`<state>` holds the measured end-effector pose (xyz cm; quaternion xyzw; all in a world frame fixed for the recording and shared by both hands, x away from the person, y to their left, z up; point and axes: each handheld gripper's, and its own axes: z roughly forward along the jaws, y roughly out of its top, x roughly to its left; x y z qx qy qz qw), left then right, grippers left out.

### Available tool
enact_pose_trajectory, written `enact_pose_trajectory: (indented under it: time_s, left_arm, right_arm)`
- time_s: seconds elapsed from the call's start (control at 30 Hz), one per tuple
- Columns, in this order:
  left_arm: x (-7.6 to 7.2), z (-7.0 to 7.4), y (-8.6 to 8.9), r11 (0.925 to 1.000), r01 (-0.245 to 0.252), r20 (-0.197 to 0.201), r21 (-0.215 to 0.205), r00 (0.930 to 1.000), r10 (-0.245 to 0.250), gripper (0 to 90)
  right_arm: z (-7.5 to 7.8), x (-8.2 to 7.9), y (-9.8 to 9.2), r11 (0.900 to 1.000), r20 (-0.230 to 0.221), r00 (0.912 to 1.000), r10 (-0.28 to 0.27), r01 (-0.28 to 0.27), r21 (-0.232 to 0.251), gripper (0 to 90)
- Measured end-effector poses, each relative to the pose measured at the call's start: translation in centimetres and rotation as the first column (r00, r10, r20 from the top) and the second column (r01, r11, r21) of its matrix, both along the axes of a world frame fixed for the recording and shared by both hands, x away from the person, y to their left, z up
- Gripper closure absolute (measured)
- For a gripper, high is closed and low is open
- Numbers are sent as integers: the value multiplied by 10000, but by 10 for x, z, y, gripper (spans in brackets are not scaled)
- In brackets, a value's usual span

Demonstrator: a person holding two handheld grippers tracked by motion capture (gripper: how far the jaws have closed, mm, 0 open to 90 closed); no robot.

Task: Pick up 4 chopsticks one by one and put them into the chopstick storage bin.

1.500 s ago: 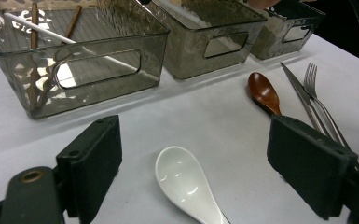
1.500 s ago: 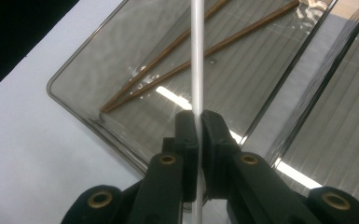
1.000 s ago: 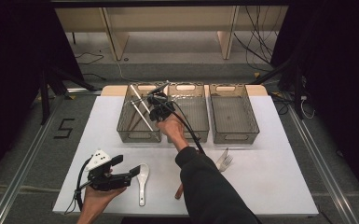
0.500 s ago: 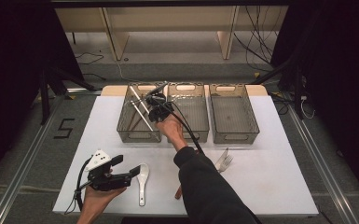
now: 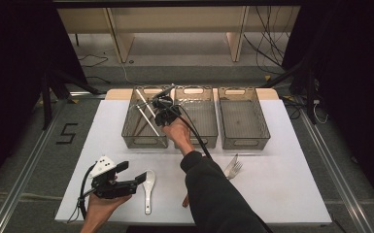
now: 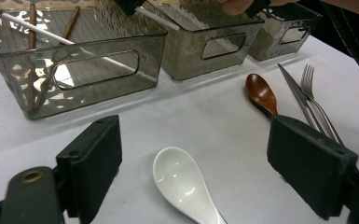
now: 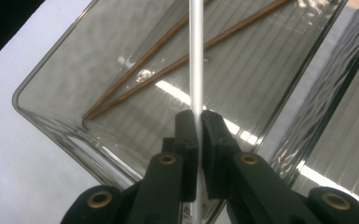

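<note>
R gripper pinching white chopstick over far-left bin; lowering flat alongside brown pair (L gripper spread, idle) before releasing.

Pretty dim room overall, black curtains hanging down both sides. The table has a white top and it's the brightest spot in here. Grey floor with a black "5" marked on it left of the table. Behind the table there's a light wooden bench, with loose cables lying around it.
</note>
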<state>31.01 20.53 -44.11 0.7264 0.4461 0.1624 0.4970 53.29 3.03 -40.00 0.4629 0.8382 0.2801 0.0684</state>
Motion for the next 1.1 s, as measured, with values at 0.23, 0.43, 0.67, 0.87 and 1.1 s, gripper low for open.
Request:
enact_pose_trajectory:
  time_s: [0.23,0.43,0.67,0.87,1.1]
  left_arm:
    - [0,0,0,10000,-15,13,-16,10000,15,176]
    - [0,0,0,10000,-2,5,-35,10000,2,176]
    - [0,0,0,10000,12,15,-27,10000,-12,176]
    - [0,0,0,10000,1,12,-39,10000,0,176]
    - [0,0,0,10000,5,5,-31,10000,-5,176]
  right_arm:
    - [2,3,8,9999,-9,10000,-89,89,-99,864]
    - [-1,5,8,9997,-99,9997,-215,214,-108,864]
    - [0,6,10,9998,-63,9998,-198,198,-41,861]
    - [1,9,10,9989,-105,9998,-193,197,420,629]
    - [14,7,1,9964,141,9999,15,-27,851,506]
